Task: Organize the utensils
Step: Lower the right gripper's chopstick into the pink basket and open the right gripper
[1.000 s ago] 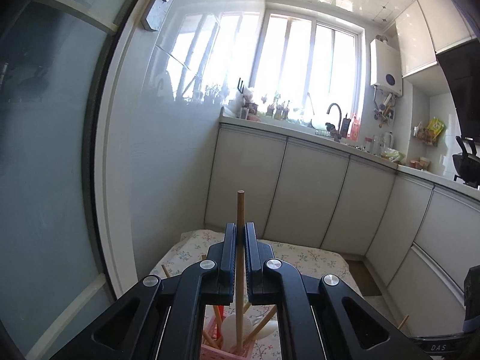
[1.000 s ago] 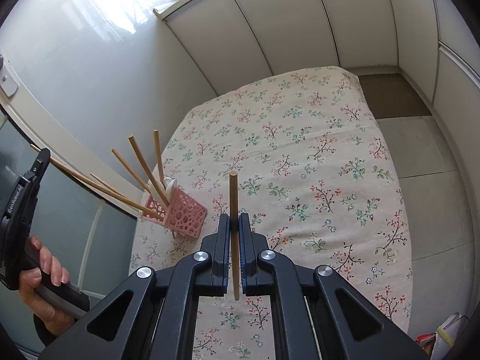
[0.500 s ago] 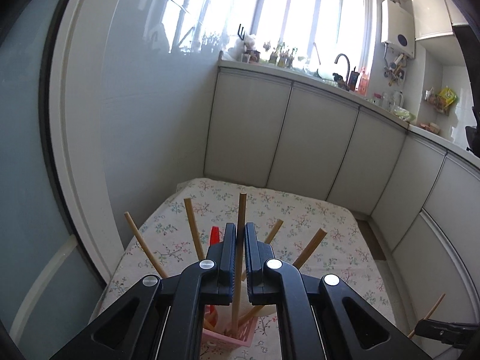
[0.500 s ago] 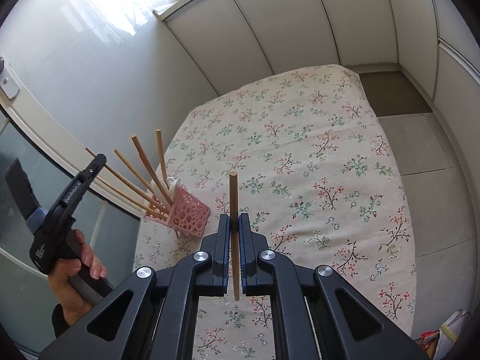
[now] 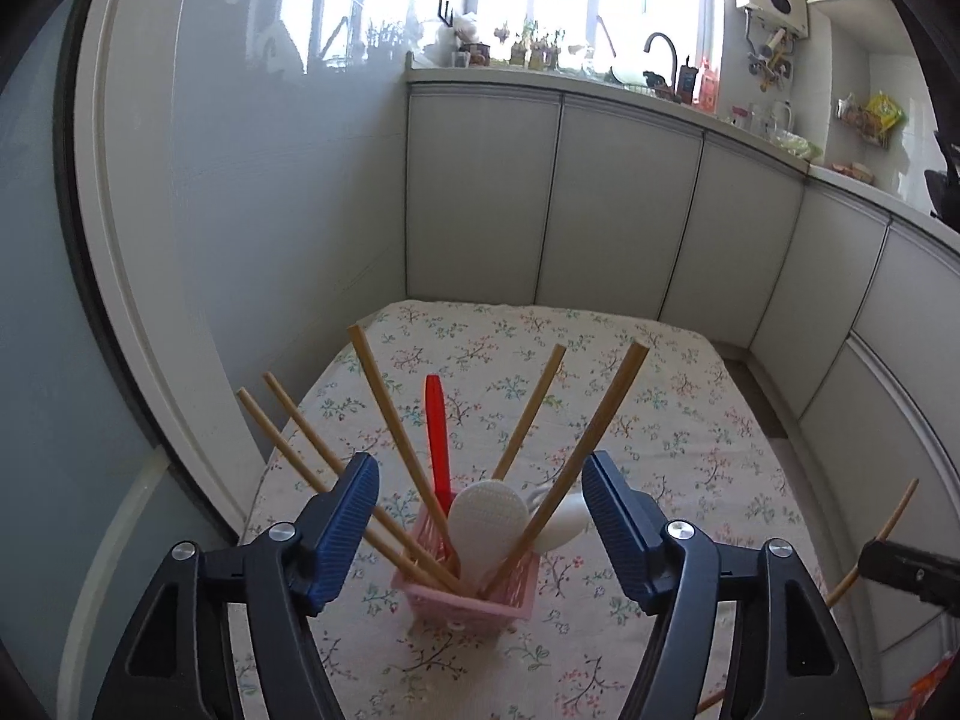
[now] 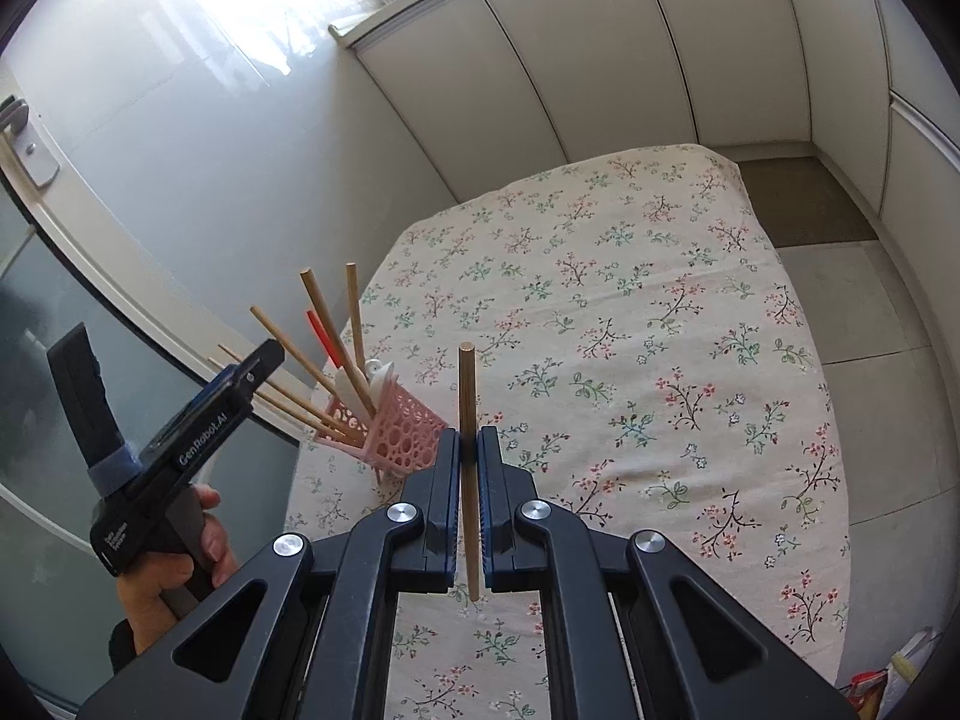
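A pink perforated utensil basket (image 5: 465, 591) (image 6: 399, 426) stands on the floral tablecloth near its left edge. It holds several wooden chopsticks (image 5: 393, 432), a red utensil (image 5: 437, 432) and a white rice paddle (image 5: 487, 519). My left gripper (image 5: 480, 501) is open and empty, just above and around the basket; it shows in the right wrist view (image 6: 240, 372) at the basket's left. My right gripper (image 6: 470, 450) is shut on a wooden chopstick (image 6: 468, 420), held upright above the cloth to the right of the basket; the chopstick also shows in the left wrist view (image 5: 876, 540).
The table (image 6: 660, 330) with the floral cloth sits in a corner, a glossy wall and a glass door frame (image 5: 138, 300) on the left. Grey cabinets (image 5: 600, 210) run along the back and right. Floor tiles (image 6: 870, 312) lie right of the table.
My left gripper tilted down over the basket and opened, letting go of the chopstick, which now stands in the basket. My right gripper kept its chopstick and hardly moved.
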Demonstrator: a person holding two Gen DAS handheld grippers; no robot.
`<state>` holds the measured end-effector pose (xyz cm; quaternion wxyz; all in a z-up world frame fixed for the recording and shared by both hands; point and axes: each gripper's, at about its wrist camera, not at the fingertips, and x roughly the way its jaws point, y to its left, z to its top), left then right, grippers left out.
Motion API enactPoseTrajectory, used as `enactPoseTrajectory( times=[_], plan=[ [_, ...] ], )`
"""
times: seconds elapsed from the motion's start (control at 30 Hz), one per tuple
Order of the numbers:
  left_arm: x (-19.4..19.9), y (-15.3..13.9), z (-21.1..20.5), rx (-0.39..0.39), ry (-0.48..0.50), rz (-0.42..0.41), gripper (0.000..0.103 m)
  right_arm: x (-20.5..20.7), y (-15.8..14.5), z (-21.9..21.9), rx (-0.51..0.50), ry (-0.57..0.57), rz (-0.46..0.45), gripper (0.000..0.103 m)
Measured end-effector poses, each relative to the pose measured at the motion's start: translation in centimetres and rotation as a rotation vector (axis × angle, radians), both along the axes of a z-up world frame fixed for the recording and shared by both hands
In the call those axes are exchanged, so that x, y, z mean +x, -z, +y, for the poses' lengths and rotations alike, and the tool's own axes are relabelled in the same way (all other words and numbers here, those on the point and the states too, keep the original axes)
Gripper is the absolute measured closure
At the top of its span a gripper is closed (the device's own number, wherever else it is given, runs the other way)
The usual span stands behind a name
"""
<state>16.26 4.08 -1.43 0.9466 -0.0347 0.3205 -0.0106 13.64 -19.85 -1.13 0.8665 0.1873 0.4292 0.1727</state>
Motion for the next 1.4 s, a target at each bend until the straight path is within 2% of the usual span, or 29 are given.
enactPoseTrajectory(
  times=[0.13, 0.37, 0.57, 0.77, 0.93, 1.1, 1.2, 1.4],
  plan=[
    [-1.2, 1.2, 0.8, 0.039, 0.008, 0.061, 0.025, -0.1, -0.2, 0.0, -0.001, 0.008, -0.017, 0.097],
    [-2.7, 2.3, 3.6, -0.064, 0.019, 0.172, 0.019, -0.1, -0.6, -0.1, 0.011, 0.031, -0.034, 0.098],
    [-3.4, 3.5, 4.9, -0.054, -0.006, 0.231, 0.019, 0.3, -1.6, 0.2, 0.041, 0.034, -0.076, 0.098],
    [-2.6, 5.4, 6.6, -0.068, -0.051, 0.314, 0.019, 0.5, -3.8, 1.4, 0.086, 0.052, -0.125, 0.098],
    [-2.0, 6.2, 8.3, -0.051, -0.091, 0.351, 0.019, 0.7, -6.8, 3.6, 0.088, 0.043, -0.218, 0.098],
    [-1.5, 6.7, 9.8, -0.088, -0.114, 0.381, 0.019, 1.1, -9.1, 6.8, 0.043, 0.044, -0.324, 0.098],
    [-1.6, 6.6, 10.5, -0.118, -0.119, 0.382, 0.019, 1.1, -9.5, 9.2, -0.016, 0.031, -0.407, 0.098],
    [-1.8, 5.9, 10.5, -0.108, -0.111, 0.358, 0.019, 2.5, -6.3, 13.8, -0.156, -0.024, -0.395, 0.098]
  ],
)
